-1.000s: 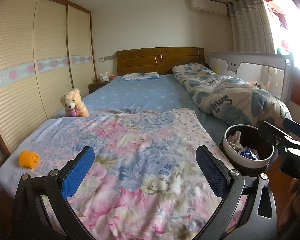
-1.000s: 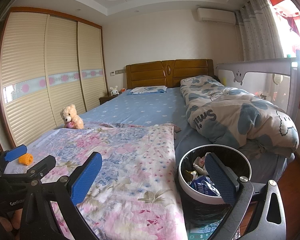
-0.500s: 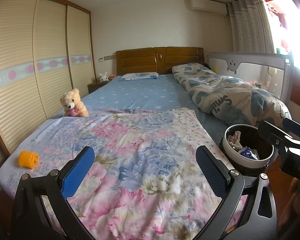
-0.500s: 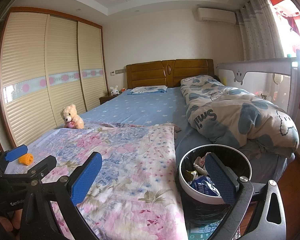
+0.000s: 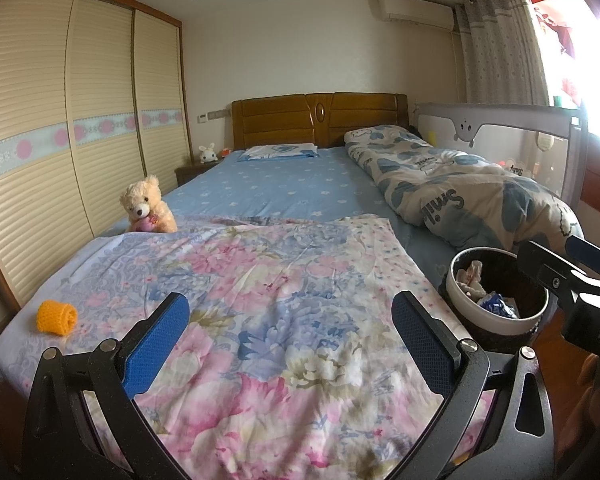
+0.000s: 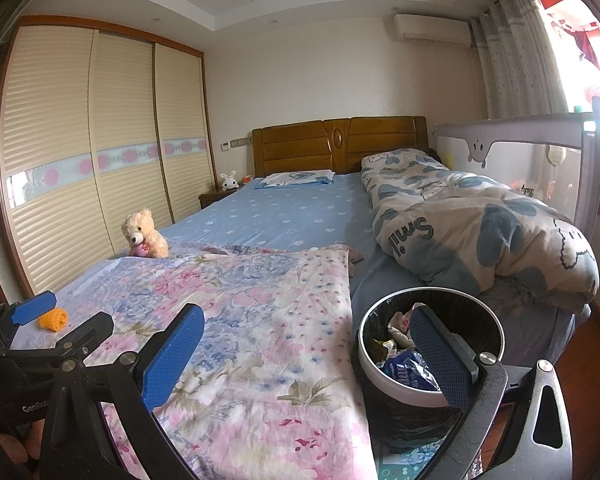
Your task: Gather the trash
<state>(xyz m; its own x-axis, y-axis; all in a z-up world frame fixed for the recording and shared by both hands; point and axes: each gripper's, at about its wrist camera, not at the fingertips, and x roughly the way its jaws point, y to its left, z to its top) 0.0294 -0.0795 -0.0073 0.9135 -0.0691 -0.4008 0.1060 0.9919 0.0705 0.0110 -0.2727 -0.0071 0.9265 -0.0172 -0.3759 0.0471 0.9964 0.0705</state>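
Observation:
A round trash bin [image 6: 430, 390] with a white rim and black liner stands at the bed's foot on the right, holding crumpled paper and a blue wrapper [image 6: 404, 366]. It also shows in the left wrist view [image 5: 500, 322]. My right gripper [image 6: 308, 356] is open and empty, its right finger over the bin's mouth. My left gripper [image 5: 296, 340] is open and empty above the floral sheet [image 5: 260, 300]. A small orange knitted roll [image 5: 56, 317] lies on the sheet's left corner, also seen in the right wrist view [image 6: 53, 319].
A teddy bear [image 5: 147, 211] sits at the bed's left edge. A rolled patterned quilt [image 5: 472, 196] lies along the right side beside a grey bed rail [image 5: 500, 128]. A sliding-door wardrobe [image 5: 60, 128] runs along the left. A wooden headboard [image 5: 320, 118] stands at the back.

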